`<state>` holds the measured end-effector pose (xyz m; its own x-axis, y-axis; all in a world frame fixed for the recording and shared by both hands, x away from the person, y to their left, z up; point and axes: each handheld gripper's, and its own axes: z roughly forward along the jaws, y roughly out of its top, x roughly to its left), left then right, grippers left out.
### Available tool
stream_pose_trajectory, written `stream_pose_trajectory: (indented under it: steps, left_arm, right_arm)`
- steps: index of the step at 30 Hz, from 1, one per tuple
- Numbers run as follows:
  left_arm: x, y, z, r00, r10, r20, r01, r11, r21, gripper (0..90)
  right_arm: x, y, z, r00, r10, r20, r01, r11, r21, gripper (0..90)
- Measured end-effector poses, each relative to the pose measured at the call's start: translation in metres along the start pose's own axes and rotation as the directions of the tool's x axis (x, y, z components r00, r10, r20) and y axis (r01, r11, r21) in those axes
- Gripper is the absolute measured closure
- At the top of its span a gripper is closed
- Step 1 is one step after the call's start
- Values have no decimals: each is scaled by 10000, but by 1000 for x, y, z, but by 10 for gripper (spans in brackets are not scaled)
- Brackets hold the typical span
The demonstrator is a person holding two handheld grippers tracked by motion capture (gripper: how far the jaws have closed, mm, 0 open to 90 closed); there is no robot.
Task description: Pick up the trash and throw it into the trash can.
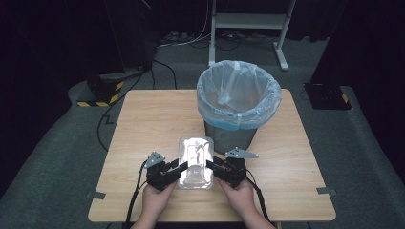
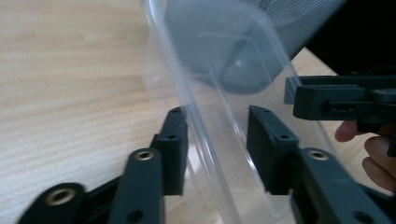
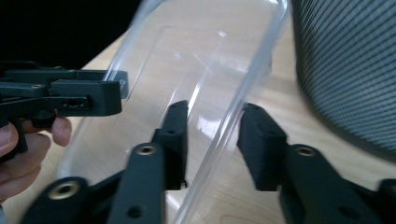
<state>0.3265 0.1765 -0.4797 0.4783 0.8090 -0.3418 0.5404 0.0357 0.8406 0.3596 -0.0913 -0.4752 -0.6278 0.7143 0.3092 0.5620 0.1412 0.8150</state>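
We saw a clear plastic box (image 1: 195, 163) with round corners near the front edge of the wooden surface (image 1: 143, 129). It looked empty and see-through. It sat just in front of the grey bin (image 1: 239, 102) with the blue bag.

Both hands are coming in from below, each gripping a gripper and pointing it inward toward the other. The left gripper (image 1: 177, 168) is facing right with its jaws parted, a clear rim sitting in the gap. The right gripper (image 1: 213, 165) is facing left, jaws likewise parted around the opposite rim. Fingers (image 3: 18, 144) are curling around the handle.
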Motion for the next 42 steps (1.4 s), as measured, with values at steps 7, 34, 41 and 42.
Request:
stream_pose_trajectory:
  steps: [7, 34, 41, 42]
  left_arm:
    - [-16, 4, -18, 9951, 930, -343, -962, 9896, -1069, 760]
    - [-70, 98, -85, 9481, 2924, -1245, -3143, 8049, -5033, 787]
    - [-87, 137, -76, 9274, 3538, -1213, -3599, 7561, -5466, 800]
    - [-88, 141, -74, 9233, 3661, -1165, -3668, 7499, -5505, 802]
  right_arm:
    - [16, 7, -23, 9911, -1155, 670, 1228, 9853, -1185, 800]
    - [83, 97, -97, 9287, -3001, 2177, 3694, 7992, -4743, 795]
    - [76, 129, -117, 9148, -2981, 2726, 4007, 7553, -5187, 790]
    - [74, 134, -121, 9132, -2915, 2847, 4029, 7503, -5242, 787]
